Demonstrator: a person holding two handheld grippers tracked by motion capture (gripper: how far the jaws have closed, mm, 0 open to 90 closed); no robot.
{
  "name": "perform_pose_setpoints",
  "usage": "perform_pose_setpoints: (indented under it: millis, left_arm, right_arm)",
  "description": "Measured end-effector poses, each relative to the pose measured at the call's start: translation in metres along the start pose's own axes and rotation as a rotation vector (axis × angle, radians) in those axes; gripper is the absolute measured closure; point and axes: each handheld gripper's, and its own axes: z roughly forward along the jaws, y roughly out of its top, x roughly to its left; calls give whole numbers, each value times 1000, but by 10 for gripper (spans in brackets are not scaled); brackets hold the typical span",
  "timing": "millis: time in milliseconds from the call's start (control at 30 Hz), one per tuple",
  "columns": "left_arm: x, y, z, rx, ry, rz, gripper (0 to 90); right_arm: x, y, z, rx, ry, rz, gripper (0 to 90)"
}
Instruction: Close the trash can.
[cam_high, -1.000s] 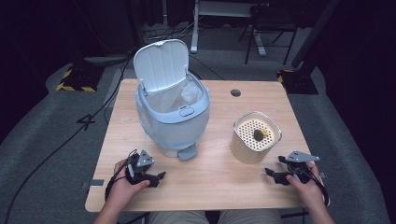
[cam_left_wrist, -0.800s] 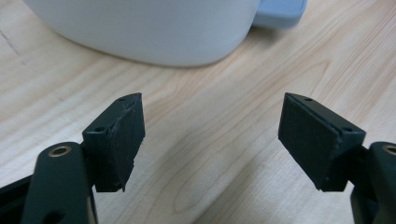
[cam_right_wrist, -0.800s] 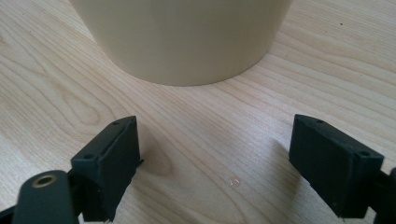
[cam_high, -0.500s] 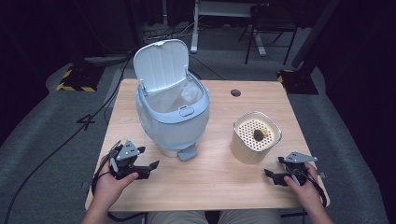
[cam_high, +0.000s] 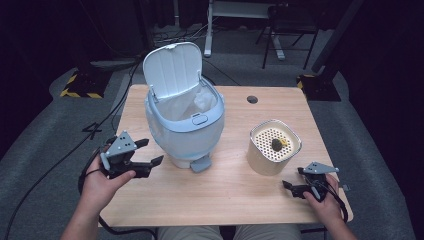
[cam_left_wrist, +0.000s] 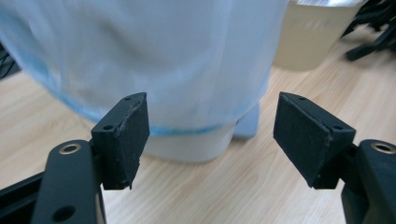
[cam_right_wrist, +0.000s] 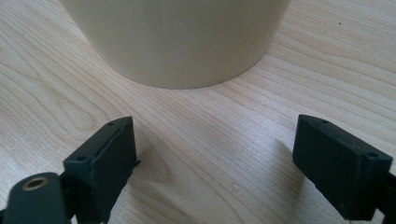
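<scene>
At the near edge of the bench (cam_high: 230, 200), we hold both claws spread and empty before a bin and a canister.

Our left claw (cam_high: 150, 152) sits at about eight o'clock on the bench top, lifted off the wood and aimed at the pale blue pedal bin (cam_high: 185, 125), which stands at ten o'clock with its lid (cam_high: 172, 70) tipped up and a white liner (cam_high: 192, 102) showing inside. Its jaws have just been closing a little, yet nothing lies between them; in the left gripper view the bin's wall (cam_left_wrist: 154, 56) rises just beyond the pads (cam_left_wrist: 123, 135). Our right claw (cam_high: 292, 181) rests low at four o'clock, jaws apart with bare wood between, near the cream canister (cam_high: 272, 147), whose perforated top carries a small dark lump (cam_high: 276, 144).
</scene>
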Motion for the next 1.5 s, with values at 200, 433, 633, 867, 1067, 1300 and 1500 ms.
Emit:
perform_pose_setpoints:
  millis: [200, 433, 633, 867, 1067, 1300, 1500]
  left_arm:
    - [5, 28, -16, -18, -3, 37, 273]
    - [13, 57, -35, -74, -4, 3, 265]
    - [29, 78, -43, -151, 53, -17, 258]
    - [53, 97, -39, -166, 139, -59, 252]
    - [67, 111, -28, -166, 172, -16, 280]
    - [86, 126, -14, -153, 146, -24, 288]
    - [98, 134, -8, -178, 126, -38, 332]
  right_arm:
    - [0, 0, 0, 0, 0, 0, 136]
    - [0, 0, 0, -2, 3, 4, 143]
    - [0, 0, 0, -2, 3, 4, 144]
    - [0, 0, 0, -2, 3, 4, 144]
    - [0, 0, 0, -1, 3, 4, 144]
    - [0, 0, 0, -1, 2, 4, 143]
    - [0, 0, 0, -2, 3, 4, 144]
